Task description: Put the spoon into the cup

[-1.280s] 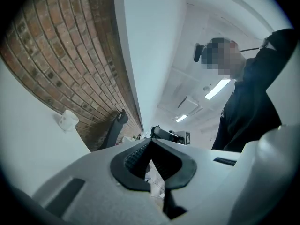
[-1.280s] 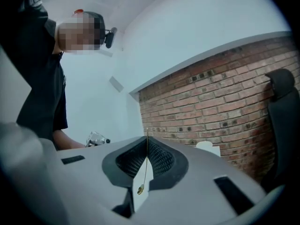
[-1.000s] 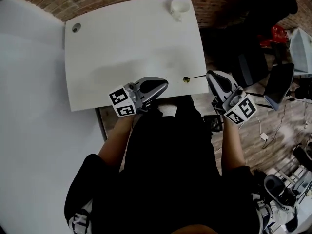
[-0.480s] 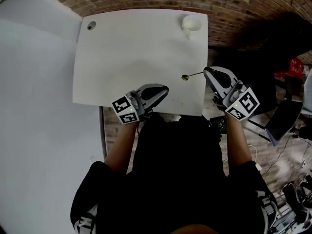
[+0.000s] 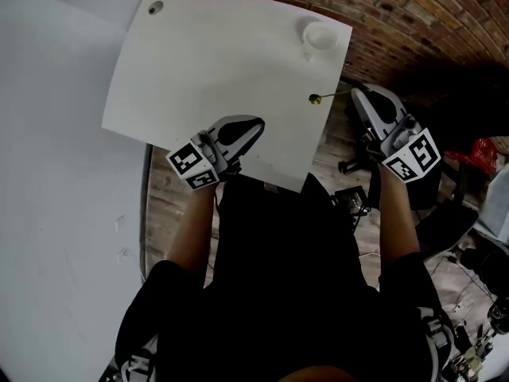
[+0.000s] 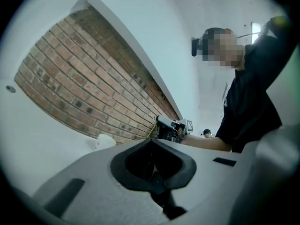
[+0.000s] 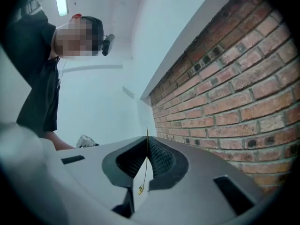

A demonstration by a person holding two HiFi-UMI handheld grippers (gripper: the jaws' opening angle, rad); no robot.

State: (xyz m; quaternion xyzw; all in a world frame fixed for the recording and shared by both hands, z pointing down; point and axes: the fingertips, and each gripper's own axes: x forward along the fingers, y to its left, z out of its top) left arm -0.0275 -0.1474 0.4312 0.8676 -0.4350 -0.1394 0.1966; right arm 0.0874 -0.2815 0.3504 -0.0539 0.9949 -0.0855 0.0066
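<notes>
Beside the right edge of the white flat surface (image 5: 215, 62), the right claw (image 5: 359, 95) clamps the thin gold-coloured metal spoon (image 5: 330, 96) by its handle, apart from the small white cup (image 5: 320, 36) at the far corner (left claw (image 5: 253, 126) closed, empty), so insertion remains.

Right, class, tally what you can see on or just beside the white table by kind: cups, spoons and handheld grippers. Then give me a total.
Cups: 1, the white cup.
Spoons: 1, the spoon, gripped in the right gripper's fingers.
Grippers: 2, the left gripper and the right gripper.
Total: 4
</notes>
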